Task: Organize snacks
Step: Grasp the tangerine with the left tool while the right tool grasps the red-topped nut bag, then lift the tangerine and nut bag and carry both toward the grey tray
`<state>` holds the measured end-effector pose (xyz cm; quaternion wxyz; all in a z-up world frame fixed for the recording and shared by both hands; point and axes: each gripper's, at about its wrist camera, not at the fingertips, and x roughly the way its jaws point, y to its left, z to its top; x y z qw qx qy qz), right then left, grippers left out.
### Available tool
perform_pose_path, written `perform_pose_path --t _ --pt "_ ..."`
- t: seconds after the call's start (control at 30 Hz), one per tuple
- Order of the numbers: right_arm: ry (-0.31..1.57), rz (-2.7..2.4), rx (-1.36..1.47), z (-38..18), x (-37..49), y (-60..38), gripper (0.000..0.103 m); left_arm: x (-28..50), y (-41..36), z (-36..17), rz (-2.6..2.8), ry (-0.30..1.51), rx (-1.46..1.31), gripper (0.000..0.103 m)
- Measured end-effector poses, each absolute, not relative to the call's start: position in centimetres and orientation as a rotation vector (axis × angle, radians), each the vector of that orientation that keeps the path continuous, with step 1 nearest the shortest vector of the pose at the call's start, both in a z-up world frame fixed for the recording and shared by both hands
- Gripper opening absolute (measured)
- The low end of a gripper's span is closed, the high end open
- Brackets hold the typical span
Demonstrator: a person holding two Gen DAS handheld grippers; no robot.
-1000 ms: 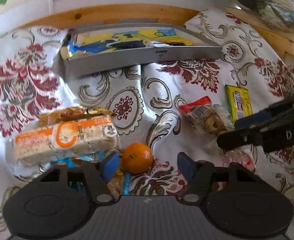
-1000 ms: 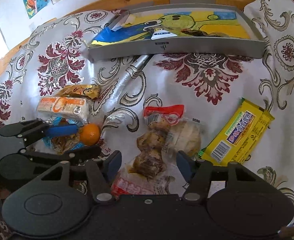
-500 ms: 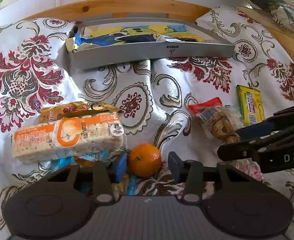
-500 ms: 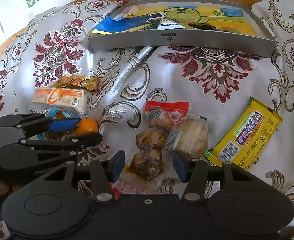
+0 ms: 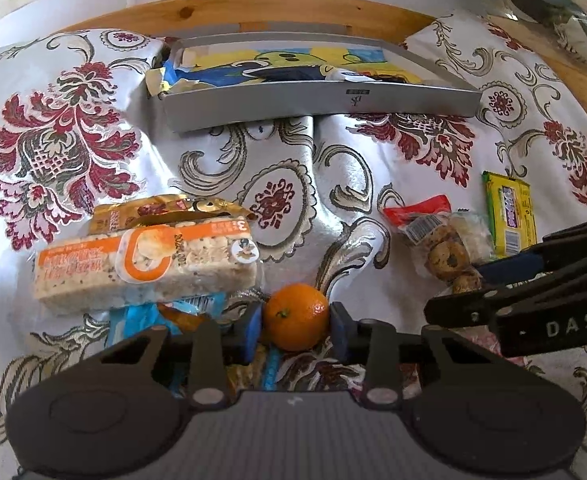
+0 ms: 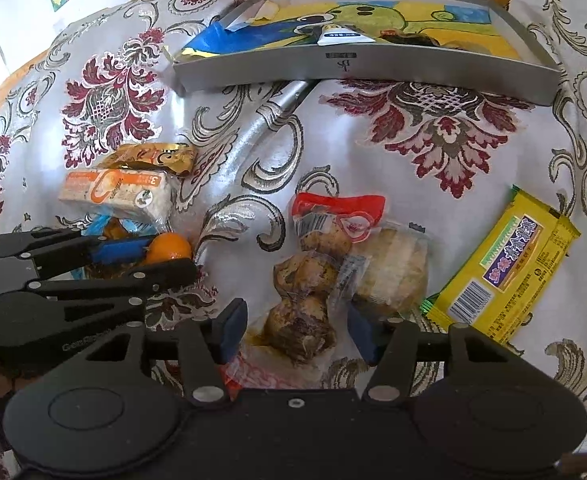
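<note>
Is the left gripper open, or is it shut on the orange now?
Shut on the orange. In the left wrist view both blue pads of the left gripper touch its sides, with no gap showing.

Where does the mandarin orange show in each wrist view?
Left wrist: mandarin orange low centre, pinched by the left tongs.
Right wrist: mandarin orange at mid-left, in those tongs.
Shared landmark: grey tray at the top.

An orange mandarin (image 5: 296, 316), a yellow snack bar (image 6: 505, 268) and a grey tray (image 6: 369, 70) lie on maroon-flowered white cloth (image 6: 433, 160).
</note>
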<state>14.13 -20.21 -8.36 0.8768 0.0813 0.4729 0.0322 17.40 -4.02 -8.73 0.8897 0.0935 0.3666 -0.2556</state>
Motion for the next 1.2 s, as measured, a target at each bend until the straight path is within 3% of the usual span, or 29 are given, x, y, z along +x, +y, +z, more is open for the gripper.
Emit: perform_pose_path --t 0.27,0.73,0.87,1.2 --pt "0.984 0.067 0.122 -8.6 14.0 -19.7 0.050 16.9 -4.0 -8.4 -0.514 0.765 0.166 0.038" --pt "0.914 0.064 0.017 -7.2 12.8 -18.6 0.046 15.0 -3.2 -6.3 -0.472 0.713 0.103 0.038" --pt "0.870 0.084 -0.032 -6.2 12.0 -17.8 0.038 14.3 -2.9 -5.5 -0.459 0.694 0.078 0.038" --pt "0.842 0.092 -0.145 -6.2 11.4 -16.6 0.037 12.8 -2.8 -4.6 -0.440 0.671 0.068 0.038"
